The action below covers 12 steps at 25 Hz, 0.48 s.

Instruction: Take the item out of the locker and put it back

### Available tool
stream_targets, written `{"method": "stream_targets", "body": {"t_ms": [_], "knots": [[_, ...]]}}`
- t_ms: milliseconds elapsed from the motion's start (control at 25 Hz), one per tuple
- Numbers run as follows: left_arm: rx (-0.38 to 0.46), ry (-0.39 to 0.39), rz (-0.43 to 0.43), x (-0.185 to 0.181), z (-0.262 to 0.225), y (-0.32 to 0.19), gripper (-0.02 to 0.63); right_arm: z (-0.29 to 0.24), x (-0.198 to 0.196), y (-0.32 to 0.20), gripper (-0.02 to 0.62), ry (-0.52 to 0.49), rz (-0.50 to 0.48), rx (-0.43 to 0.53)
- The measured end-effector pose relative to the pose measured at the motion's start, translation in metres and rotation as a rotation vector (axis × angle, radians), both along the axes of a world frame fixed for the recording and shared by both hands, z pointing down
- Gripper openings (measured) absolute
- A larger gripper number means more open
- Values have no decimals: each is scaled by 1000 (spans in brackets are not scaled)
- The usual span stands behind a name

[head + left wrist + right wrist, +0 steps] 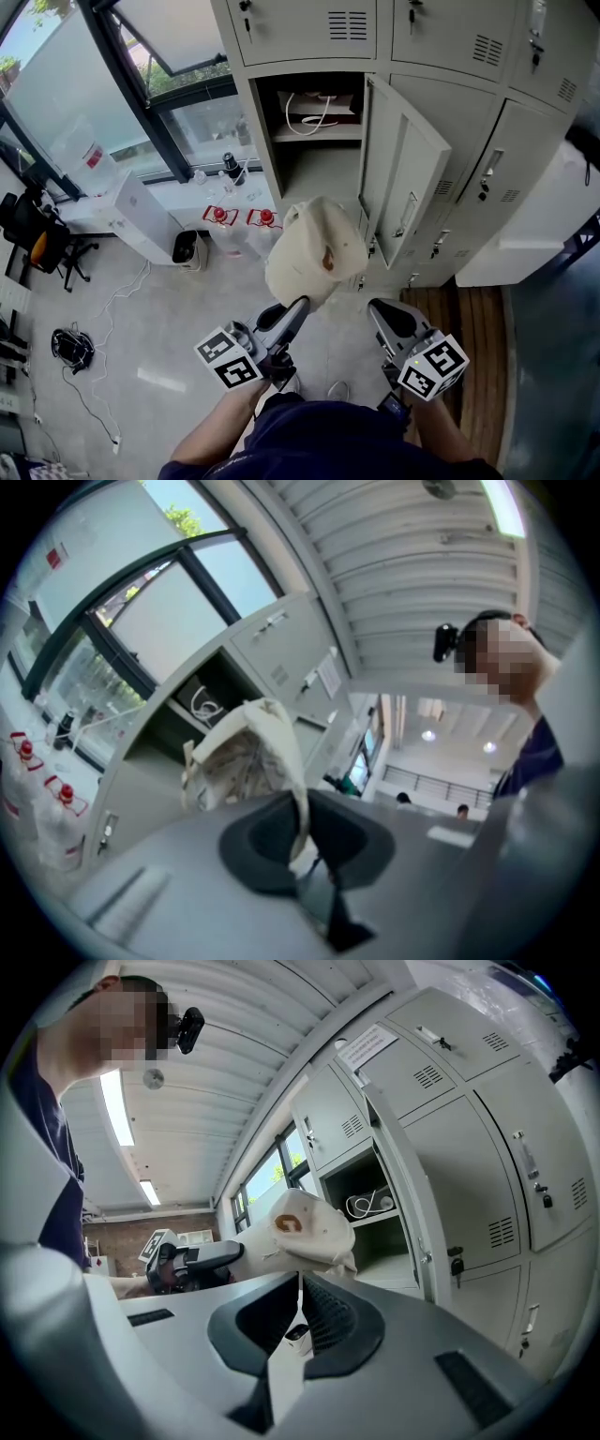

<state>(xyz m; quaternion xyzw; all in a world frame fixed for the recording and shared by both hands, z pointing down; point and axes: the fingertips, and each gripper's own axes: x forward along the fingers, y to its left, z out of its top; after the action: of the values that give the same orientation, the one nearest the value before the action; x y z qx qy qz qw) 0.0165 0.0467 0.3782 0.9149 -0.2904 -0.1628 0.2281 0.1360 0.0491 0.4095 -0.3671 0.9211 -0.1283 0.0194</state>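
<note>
Left gripper [298,306] pinches cream cloth bag [314,246] by its strap, outside open locker [314,173]; right gripper [379,308] pressed together, empty.

Clothing: dark navy top [328,441], forearms uncovered below its sleeves. Ahead-left of the top is the left gripper [298,306] — light grey shell, dark grey jaw pads, a white cube [230,358] with black square markers at the end nearest the top. Ahead-right of the top, the right gripper [373,306] has the same grey build, ribbed dark pads and its own marker cube [432,366] with a small green light. Above the top is a black head camera [187,1027].
</note>
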Motion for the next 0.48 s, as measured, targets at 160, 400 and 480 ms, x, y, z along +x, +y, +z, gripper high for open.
{"method": "stream_targets", "body": {"t_ms": [160,400,480], "knots": [[11,12,-11,2,-7,-3,15,-2,4,-2,8,-4,-10,4],[2,60,-18,1,-8,-14,17,-1,6,-8,8,8,-16,7],[-1,81,-19,-2,-10,-20,17,-1,6,-12,8,12,-11,6]]}}
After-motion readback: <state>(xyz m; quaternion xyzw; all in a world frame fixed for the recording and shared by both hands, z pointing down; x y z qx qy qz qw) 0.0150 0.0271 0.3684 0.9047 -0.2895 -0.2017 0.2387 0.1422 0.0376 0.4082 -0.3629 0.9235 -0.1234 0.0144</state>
